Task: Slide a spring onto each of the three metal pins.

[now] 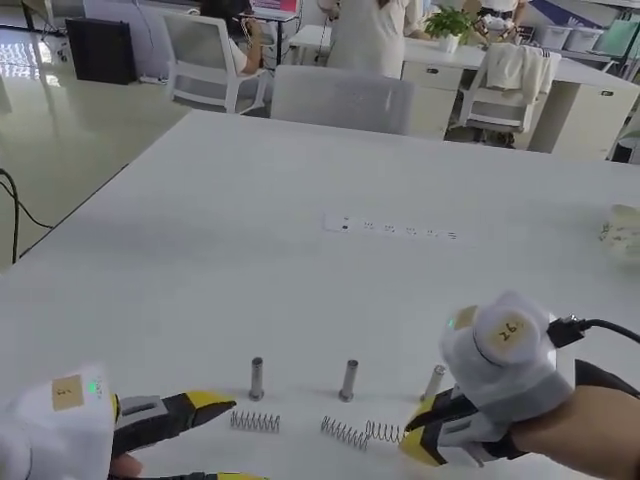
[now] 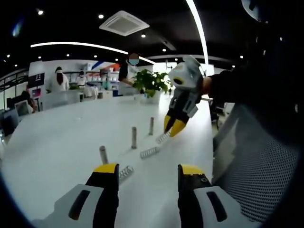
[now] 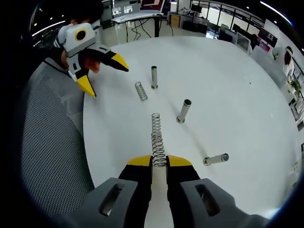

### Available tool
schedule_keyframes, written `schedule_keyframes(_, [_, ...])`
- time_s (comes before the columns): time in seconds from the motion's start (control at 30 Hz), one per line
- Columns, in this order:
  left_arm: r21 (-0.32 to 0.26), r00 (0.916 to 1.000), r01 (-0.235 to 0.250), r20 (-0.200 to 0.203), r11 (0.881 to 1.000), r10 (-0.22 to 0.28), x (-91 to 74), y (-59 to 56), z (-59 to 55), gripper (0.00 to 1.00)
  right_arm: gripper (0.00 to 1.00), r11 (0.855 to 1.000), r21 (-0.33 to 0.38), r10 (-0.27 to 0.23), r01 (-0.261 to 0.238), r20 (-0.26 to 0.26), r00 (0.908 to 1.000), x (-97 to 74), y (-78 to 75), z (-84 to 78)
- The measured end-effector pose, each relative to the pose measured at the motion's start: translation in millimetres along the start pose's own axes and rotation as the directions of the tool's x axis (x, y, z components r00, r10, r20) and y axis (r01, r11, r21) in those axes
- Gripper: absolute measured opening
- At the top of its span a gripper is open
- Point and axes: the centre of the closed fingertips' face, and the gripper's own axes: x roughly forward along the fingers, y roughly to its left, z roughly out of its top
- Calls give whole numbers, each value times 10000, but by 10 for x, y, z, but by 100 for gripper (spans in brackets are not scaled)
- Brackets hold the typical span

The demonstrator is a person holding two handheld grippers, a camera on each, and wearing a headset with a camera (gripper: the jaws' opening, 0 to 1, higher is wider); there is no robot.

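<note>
The tabletop [image 1: 300, 180] is smooth, matt white. The pins [image 1: 348, 380] are dull grey metal, the spring [image 3: 157, 137] thin bright wire. Soft white cloth [image 1: 500, 365] wraps my right gripper [image 1: 412, 441].

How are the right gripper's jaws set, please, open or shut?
Shut: the right gripper pinches the near end of a spring.

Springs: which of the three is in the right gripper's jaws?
The rightmost spring in the head view, by the right-hand pin: the right gripper is shut on its end. The middle spring and left spring lie loose on the table.
</note>
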Motion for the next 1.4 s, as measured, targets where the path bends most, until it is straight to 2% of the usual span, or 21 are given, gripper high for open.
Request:
schedule_keyframes(0.13, [229,9996,282,-102,9993,-280,47,-17,29,40,8,9999,-108,57,-57,3,10000,-1,18,23])
schedule_keyframes(0.27, [521,9966,746,-382,9959,-726,118,-66,21,38,8,9996,-211,169,-169,37,9998,-5,58,57])
schedule_keyframes(0.5, [650,9924,1165,-478,9911,-1135,250,-104,62,38,8,9982,-523,305,-303,44,9995,-10,115,155])
schedule_keyframes(0.73, [958,9834,1693,-823,9809,-1617,361,-199,27,36,8,9950,-845,523,-523,-23,9986,18,184,267])
schedule_keyframes(0.9, [1037,9797,1895,-860,9764,-1810,417,-256,23,36,8,9921,-1047,683,-690,-98,9976,47,245,300])
schedule_keyframes(1.1, [1290,9703,2290,-1097,9648,-2157,500,-347,-19,34,8,9874,-1224,972,-1002,-301,9948,78,329,285])
schedule_keyframes(1.4, [1558,9640,2532,-1241,9548,-2353,542,-381,-45,27,8,9813,-1408,1263,-1311,-427,9911,128,426,303])
